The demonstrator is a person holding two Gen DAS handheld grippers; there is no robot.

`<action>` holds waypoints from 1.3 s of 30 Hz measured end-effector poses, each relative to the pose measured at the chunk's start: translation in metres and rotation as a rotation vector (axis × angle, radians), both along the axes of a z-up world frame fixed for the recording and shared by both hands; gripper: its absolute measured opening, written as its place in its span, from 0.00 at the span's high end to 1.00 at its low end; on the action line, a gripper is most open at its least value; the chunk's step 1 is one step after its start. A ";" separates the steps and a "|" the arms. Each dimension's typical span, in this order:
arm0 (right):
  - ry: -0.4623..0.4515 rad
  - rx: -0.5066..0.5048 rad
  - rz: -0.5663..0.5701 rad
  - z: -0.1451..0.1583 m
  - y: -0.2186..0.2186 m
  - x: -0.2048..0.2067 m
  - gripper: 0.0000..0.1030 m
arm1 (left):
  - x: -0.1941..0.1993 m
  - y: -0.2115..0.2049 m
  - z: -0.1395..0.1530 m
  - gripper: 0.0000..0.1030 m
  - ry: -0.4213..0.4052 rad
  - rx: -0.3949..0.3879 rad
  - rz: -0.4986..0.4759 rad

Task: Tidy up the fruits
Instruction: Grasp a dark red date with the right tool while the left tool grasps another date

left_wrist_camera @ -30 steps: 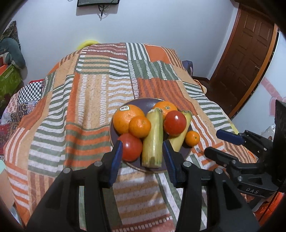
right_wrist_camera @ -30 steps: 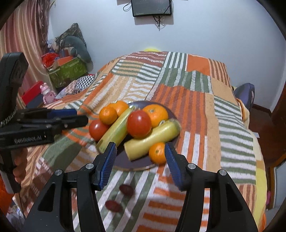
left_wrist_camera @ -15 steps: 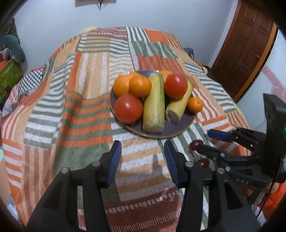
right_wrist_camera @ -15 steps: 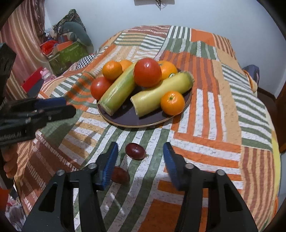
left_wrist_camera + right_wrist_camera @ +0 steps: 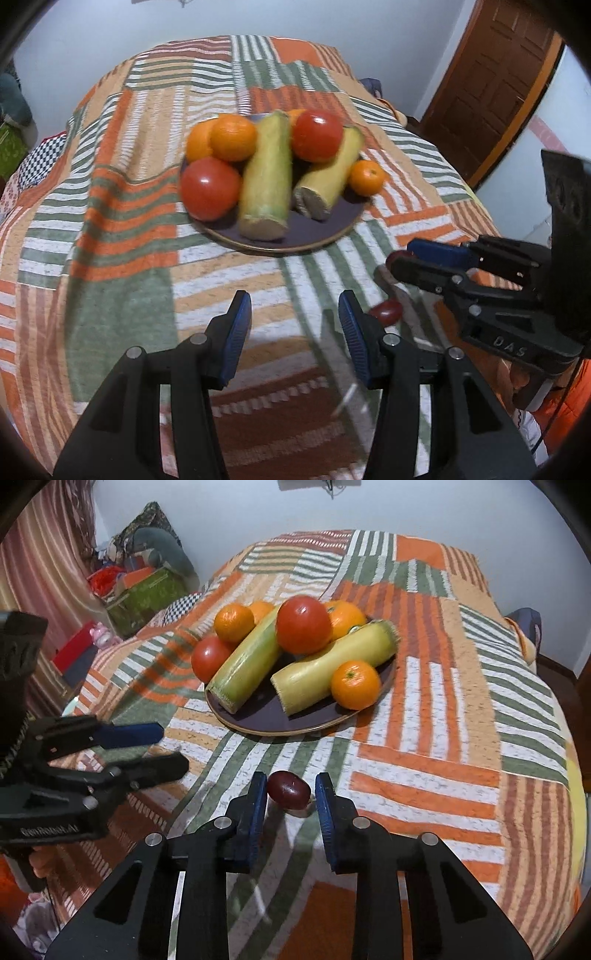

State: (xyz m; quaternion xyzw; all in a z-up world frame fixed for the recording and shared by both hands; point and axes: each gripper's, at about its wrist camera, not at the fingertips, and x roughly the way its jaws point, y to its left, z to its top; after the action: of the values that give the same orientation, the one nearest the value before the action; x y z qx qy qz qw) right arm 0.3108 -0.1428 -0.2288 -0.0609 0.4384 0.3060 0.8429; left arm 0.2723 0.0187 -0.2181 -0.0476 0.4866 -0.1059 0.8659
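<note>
"Right wrist view: which step are we at?"

"The pick-up, I'd say. The right gripper (image 5: 290,794) is down on the striped bedspread (image 5: 424,775), just in front of the plate (image 5: 280,731). Its blue pads have come together on a small dark red fruit (image 5: 289,789), which sits between them on the cloth, not yet lifted."

"And the plate itself?"

"Already piled with oranges, tomatoes and two long pale green pieces. Free room looks tightest at the back, so the near rim seems the likeliest spot."

"So the next move?"

"Probably lift without squeezing harder, since a fruit that small and round could pop out sideways. Then carry it over the rim and set it where it won't roll off."

"What about the left gripper (image 5: 295,325)?"

"It is set narrow and holds nothing, hanging over bare cloth on the near side of the plate."

"Does the left wrist view add anything?"

"Yes. It shows a second small red fruit (image 5: 386,312) loose on the bedspread, nearer than the plate and just beside the left gripper's own right finger. The right wrist view does not show that one. It does show both pads flanking the gripped fruit, while the left view catches only a sliver of red at the tips."
</note>
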 end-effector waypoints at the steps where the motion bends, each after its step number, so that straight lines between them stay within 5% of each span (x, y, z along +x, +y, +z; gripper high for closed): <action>1: -0.005 0.005 -0.006 0.003 -0.004 -0.002 0.76 | 0.000 -0.004 0.000 0.52 0.002 -0.002 -0.006; 10: -0.040 0.018 -0.051 0.018 -0.043 -0.014 0.76 | -0.004 -0.046 -0.013 0.53 0.042 -0.024 -0.067; 18: -0.034 0.020 -0.070 0.015 -0.058 -0.018 0.76 | -0.004 -0.064 -0.019 0.73 0.037 0.013 -0.085; 39: -0.053 0.064 0.007 0.017 0.000 0.004 0.76 | 0.020 0.012 0.006 0.73 -0.035 -0.037 0.065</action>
State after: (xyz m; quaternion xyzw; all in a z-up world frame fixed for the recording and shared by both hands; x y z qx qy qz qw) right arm 0.3146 -0.1430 -0.2118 -0.0434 0.4059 0.3211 0.8546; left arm 0.2925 0.0308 -0.2123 -0.0777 0.4675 -0.0873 0.8763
